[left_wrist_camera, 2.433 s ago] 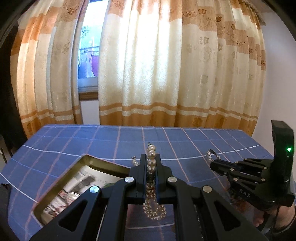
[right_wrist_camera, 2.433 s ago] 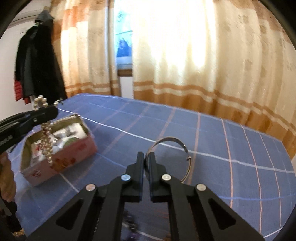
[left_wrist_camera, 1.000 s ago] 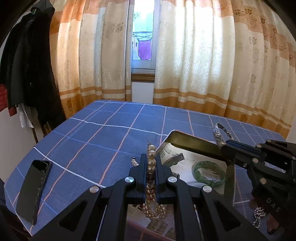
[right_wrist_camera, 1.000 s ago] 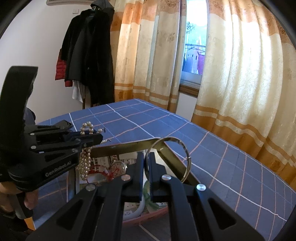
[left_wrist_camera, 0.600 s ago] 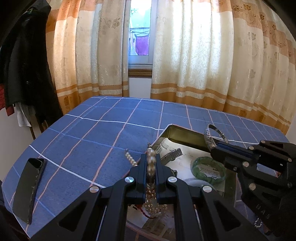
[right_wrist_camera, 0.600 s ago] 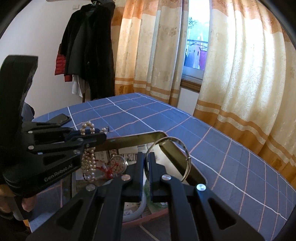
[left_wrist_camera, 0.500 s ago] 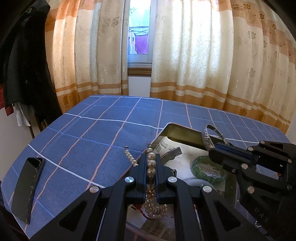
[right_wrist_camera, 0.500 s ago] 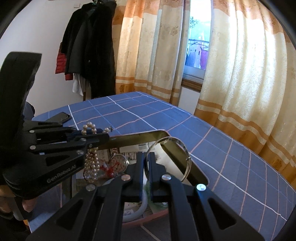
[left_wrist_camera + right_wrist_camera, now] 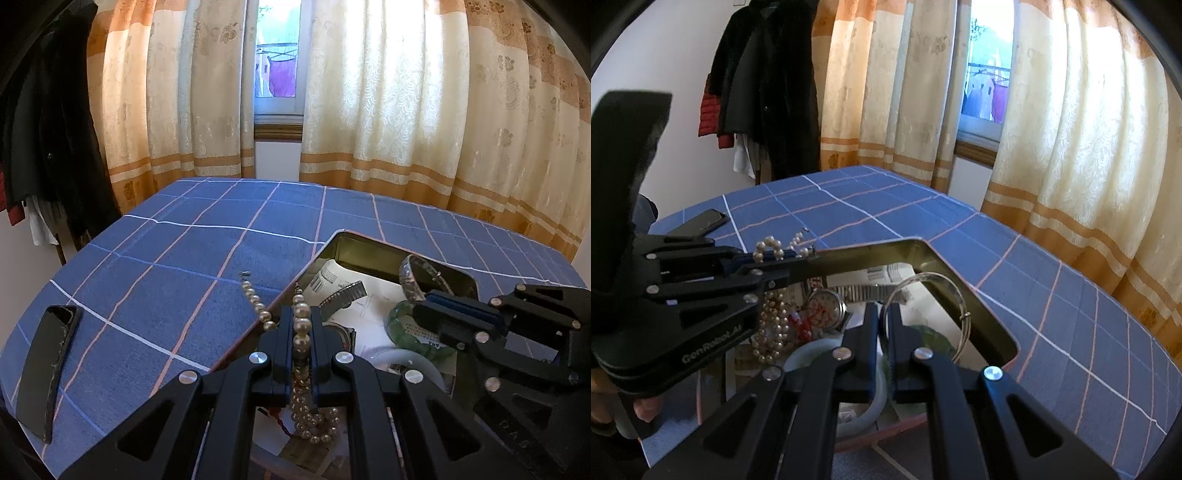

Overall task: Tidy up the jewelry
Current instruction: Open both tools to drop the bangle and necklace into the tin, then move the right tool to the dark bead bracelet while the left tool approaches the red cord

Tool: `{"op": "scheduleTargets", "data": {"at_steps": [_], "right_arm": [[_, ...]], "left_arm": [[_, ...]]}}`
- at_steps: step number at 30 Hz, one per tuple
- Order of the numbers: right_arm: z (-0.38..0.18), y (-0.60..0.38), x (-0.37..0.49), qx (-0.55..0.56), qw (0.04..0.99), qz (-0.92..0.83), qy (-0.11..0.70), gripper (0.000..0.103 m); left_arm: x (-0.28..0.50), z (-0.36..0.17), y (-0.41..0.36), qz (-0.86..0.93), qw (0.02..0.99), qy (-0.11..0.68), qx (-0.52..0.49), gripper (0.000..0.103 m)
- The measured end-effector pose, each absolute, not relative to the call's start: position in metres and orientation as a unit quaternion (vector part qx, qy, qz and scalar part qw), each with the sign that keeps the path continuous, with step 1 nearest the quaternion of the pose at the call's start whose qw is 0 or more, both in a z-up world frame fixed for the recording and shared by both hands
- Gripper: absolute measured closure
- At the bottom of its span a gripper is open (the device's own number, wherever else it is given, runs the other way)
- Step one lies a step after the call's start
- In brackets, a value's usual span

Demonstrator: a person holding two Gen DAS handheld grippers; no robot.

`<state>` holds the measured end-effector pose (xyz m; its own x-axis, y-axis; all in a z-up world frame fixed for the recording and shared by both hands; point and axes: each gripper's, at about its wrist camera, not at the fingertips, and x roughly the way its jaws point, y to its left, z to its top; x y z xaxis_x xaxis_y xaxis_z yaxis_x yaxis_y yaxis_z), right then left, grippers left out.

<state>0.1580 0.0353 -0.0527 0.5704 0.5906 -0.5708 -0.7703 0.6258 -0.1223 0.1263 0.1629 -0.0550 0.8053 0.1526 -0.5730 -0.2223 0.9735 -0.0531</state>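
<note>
My left gripper (image 9: 298,314) is shut on a pearl necklace (image 9: 301,332), whose loops hang below the jaws over the open tin box (image 9: 369,242). In the right wrist view the left gripper (image 9: 790,266) comes in from the left with the pearl necklace (image 9: 772,325) dangling inside the tin box (image 9: 871,254). My right gripper (image 9: 882,310) is shut on a thin silver bangle (image 9: 923,280) above the box. From the left wrist view the right gripper (image 9: 428,299) holds the silver bangle (image 9: 413,277) over the box's right half.
Inside the box lie a green bangle (image 9: 399,321), a white bangle (image 9: 399,358), a wristwatch (image 9: 827,306) and papers. A black phone (image 9: 44,369) rests at the left edge of the blue checked tablecloth (image 9: 221,240). Curtains and hanging coats stand behind.
Both grippers have swung from the open tablecloth to above the tin box and come close together. The pearls now hang down into the box; both grips are unchanged.
</note>
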Motion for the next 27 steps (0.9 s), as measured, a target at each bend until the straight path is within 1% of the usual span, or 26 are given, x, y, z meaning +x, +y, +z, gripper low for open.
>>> {"op": "scheduleTargets", "data": {"at_steps": [9, 11, 12, 13, 14, 15, 16, 17, 18, 19, 22, 24, 27], "right_arm": [[-0.058, 0.031, 0.162, -0.165, 0.866, 0.395, 0.259, 0.094], [-0.056, 0.027, 0.165, -0.153, 0.869, 0.395, 0.256, 0.088], [-0.056, 0.025, 0.166, -0.149, 0.869, 0.394, 0.259, 0.074], [-0.055, 0.023, 0.167, -0.145, 0.871, 0.393, 0.259, 0.050], [-0.054, 0.021, 0.167, -0.141, 0.873, 0.391, 0.255, 0.044], [-0.053, 0.018, 0.166, -0.138, 0.879, 0.383, 0.248, 0.043], [-0.051, 0.014, 0.166, -0.135, 0.881, 0.382, 0.243, 0.043], [-0.050, 0.011, 0.167, -0.131, 0.883, 0.380, 0.243, 0.042], [-0.049, 0.008, 0.167, -0.125, 0.884, 0.379, 0.243, 0.039], [-0.049, 0.005, 0.167, -0.122, 0.885, 0.378, 0.243, 0.035], [-0.045, -0.004, 0.166, -0.117, 0.892, 0.369, 0.232, 0.029], [-0.040, -0.013, 0.168, -0.108, 0.898, 0.359, 0.230, 0.026], [-0.035, -0.033, 0.174, -0.096, 0.906, 0.338, 0.237, 0.026]], "left_arm": [[0.131, -0.057, 0.158, 0.086, 0.945, 0.308, -0.066, 0.096], [0.132, -0.057, 0.156, 0.085, 0.946, 0.306, -0.066, 0.096], [0.131, -0.057, 0.155, 0.083, 0.946, 0.306, -0.065, 0.093], [0.131, -0.057, 0.155, 0.083, 0.947, 0.305, -0.064, 0.088], [0.130, -0.056, 0.155, 0.092, 0.946, 0.303, -0.065, 0.074], [0.128, -0.055, 0.157, 0.105, 0.947, 0.297, -0.068, 0.053], [0.126, -0.054, 0.159, 0.110, 0.947, 0.291, -0.073, 0.048], [0.123, -0.052, 0.161, 0.107, 0.950, 0.282, -0.081, 0.037], [0.122, -0.051, 0.162, 0.114, 0.950, 0.280, -0.083, 0.026], [0.120, -0.050, 0.163, 0.123, 0.949, 0.277, -0.085, 0.023], [0.117, -0.046, 0.164, 0.116, 0.951, 0.272, -0.088, 0.022], [0.115, -0.044, 0.163, 0.118, 0.952, 0.271, -0.085, 0.022], [0.109, -0.039, 0.159, 0.104, 0.955, 0.263, -0.090, 0.022]]}}
